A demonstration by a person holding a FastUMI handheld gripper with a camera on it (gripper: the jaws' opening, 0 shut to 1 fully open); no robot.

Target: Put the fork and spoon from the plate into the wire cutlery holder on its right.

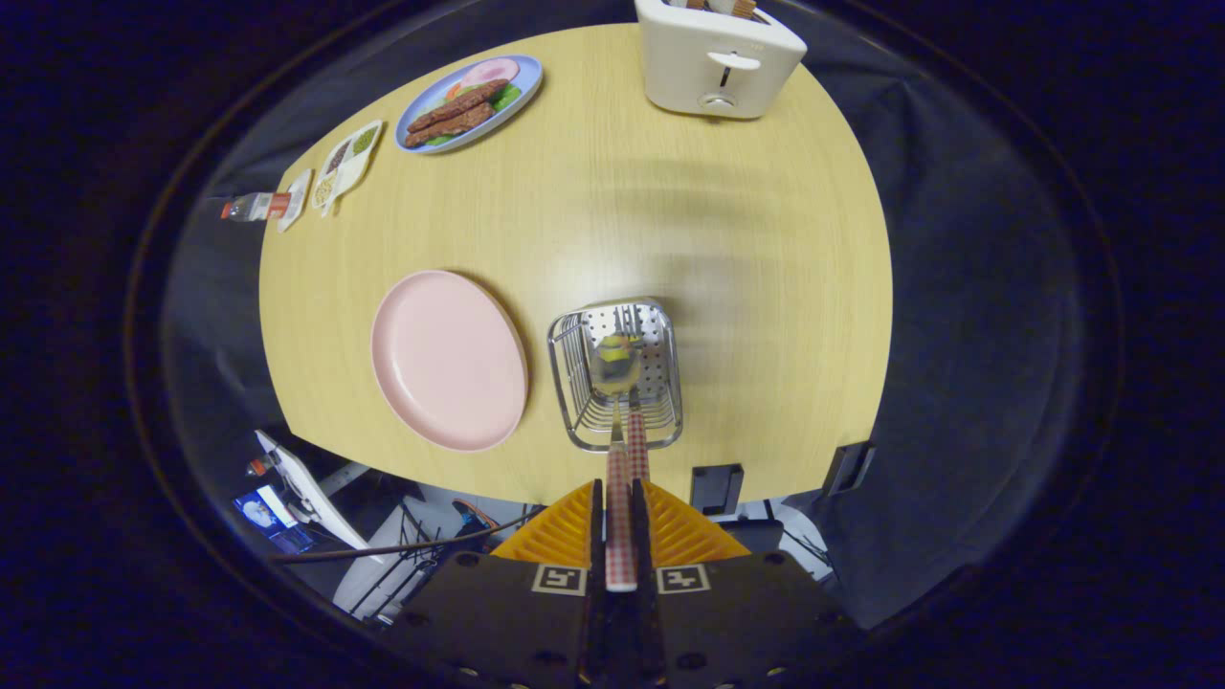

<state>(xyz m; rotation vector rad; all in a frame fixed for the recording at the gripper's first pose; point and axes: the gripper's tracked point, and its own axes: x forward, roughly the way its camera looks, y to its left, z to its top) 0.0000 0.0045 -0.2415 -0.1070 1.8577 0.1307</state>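
The tool (620, 522) is clenched on the checked handle of a spoon (617, 368), both fingers (560, 531) pressed flat against it, the bowl hanging over the open mouth of the wire cutlery holder (617, 373) just ahead. A second checked handle rises beside it, apparently the fork (638, 445) already standing in the holder, though its head is hidden. The pink plate (448, 359) to the holder's left lies bare, so the task looks nearly done. To finish well, the spoon should go straight down, bowl first, clear of the wire rim and of the other handle, and the fingers should release only once the bowl rests on the perforated back or floor, lest the light holder tip. The holder stands near the desk (766, 287) edge closest to the tool, leaving little margin there; beyond it the wood lies open up to the toaster (718, 62) and the blue plate of food (471, 100).
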